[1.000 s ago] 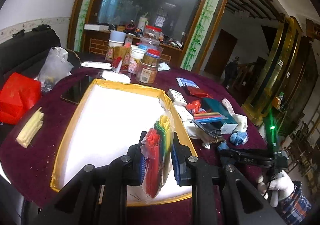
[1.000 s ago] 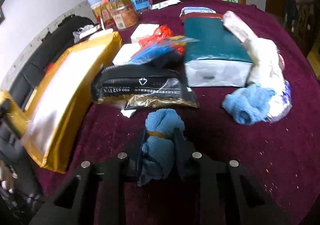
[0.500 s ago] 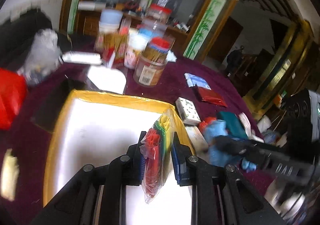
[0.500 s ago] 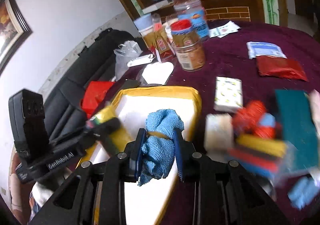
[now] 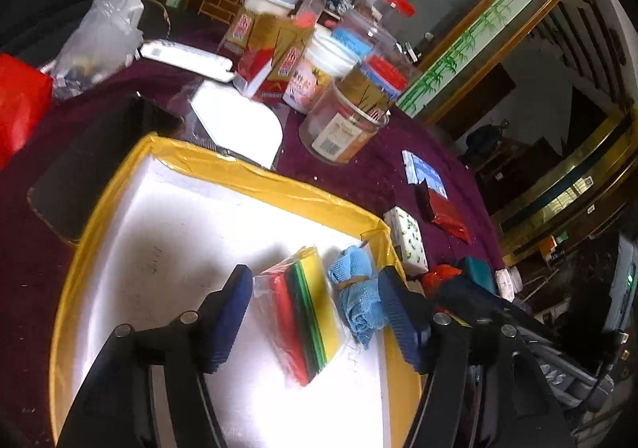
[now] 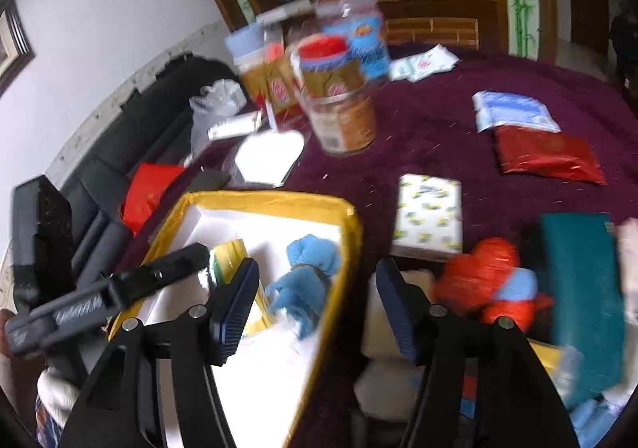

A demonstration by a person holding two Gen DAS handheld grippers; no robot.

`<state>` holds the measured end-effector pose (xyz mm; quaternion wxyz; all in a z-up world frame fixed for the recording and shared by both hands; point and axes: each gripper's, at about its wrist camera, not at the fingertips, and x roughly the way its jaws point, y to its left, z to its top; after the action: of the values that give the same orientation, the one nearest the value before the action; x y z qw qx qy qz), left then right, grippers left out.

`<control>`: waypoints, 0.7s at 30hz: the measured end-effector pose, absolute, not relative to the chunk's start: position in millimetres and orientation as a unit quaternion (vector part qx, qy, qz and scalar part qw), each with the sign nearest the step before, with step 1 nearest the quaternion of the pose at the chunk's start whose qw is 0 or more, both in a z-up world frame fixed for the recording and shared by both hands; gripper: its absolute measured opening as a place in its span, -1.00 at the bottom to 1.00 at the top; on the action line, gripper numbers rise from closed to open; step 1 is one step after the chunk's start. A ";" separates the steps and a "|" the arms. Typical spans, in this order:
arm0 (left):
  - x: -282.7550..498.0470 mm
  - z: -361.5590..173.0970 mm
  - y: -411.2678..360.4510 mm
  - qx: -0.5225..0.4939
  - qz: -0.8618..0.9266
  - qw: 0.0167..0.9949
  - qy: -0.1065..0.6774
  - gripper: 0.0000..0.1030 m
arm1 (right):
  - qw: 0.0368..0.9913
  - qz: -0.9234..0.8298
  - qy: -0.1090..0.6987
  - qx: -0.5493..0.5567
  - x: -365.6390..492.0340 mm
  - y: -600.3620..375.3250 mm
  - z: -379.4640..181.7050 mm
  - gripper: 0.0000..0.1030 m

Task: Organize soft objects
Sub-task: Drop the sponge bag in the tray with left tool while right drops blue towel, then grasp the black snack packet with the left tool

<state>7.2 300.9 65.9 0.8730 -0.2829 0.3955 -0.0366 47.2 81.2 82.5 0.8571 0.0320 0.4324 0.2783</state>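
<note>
A clear pack of red, green and yellow sheets [image 5: 303, 316] lies on the white floor of the yellow-rimmed tray [image 5: 255, 173]. My left gripper [image 5: 315, 318] straddles it with its jaws opening, the pads off the pack. A blue cloth bundle [image 5: 357, 296] rests beside the pack near the tray's right rim. In the right wrist view the same blue cloth [image 6: 307, 272] lies inside the tray [image 6: 347, 244]. My right gripper [image 6: 317, 306] hovers over it, jaws opening and nothing pressed between them.
Jars and cartons [image 5: 347, 121] crowd the maroon table behind the tray. A tissue pack [image 6: 428, 217], a red pouch [image 6: 546, 157], a teal box [image 6: 578, 288] and red and blue soft items [image 6: 490, 288] lie right of it. A black slab [image 5: 91, 165] lies left.
Both grippers swung over the tray and went from shut to open. The coloured pack and the blue cloth left their jaws and now lie on the tray floor.
</note>
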 end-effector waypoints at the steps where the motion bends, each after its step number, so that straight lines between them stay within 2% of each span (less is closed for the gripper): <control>1: 2.5 71.0 299.1 -0.280 -0.035 0.876 0.391 0.34 | 0.864 0.276 0.420 0.033 40.5 69.7 88.9 0.18; 3: -7.8 83.6 290.5 -0.266 -0.038 0.886 0.379 0.34 | 0.883 0.263 0.387 0.028 19.4 36.4 102.6 0.29; 4: -15.8 91.9 281.6 -0.254 -0.041 0.892 0.372 0.39 | 0.894 0.253 0.369 0.028 7.4 17.1 107.2 0.41; 6: -26.6 103.3 262.3 -0.235 -0.052 0.901 0.361 0.49 | 0.912 0.226 0.340 0.034 -12.8 -20.4 110.4 0.52; 10: -40.8 111.1 200.5 -0.190 -0.092 0.906 0.367 0.53 | 0.936 0.156 0.312 0.054 -39.5 -91.7 95.1 0.53; 14: -36.6 98.3 133.7 -0.125 -0.119 0.905 0.389 0.53 | 0.940 0.095 0.316 0.084 -48.3 -148.1 62.0 0.53; 18: -17.7 80.4 79.6 -0.044 -0.106 0.904 0.412 0.53 | 0.931 0.099 0.321 0.144 -44.8 -178.1 52.1 0.53; 21: 0.3 63.4 55.1 0.009 -0.086 0.893 0.442 0.53 | 0.928 0.103 0.329 0.140 -41.8 -177.7 48.6 0.53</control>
<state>0.3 55.1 63.4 0.8927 0.0091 0.4422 -0.0862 -41.8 -177.7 48.6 0.9282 0.1396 0.3293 0.1031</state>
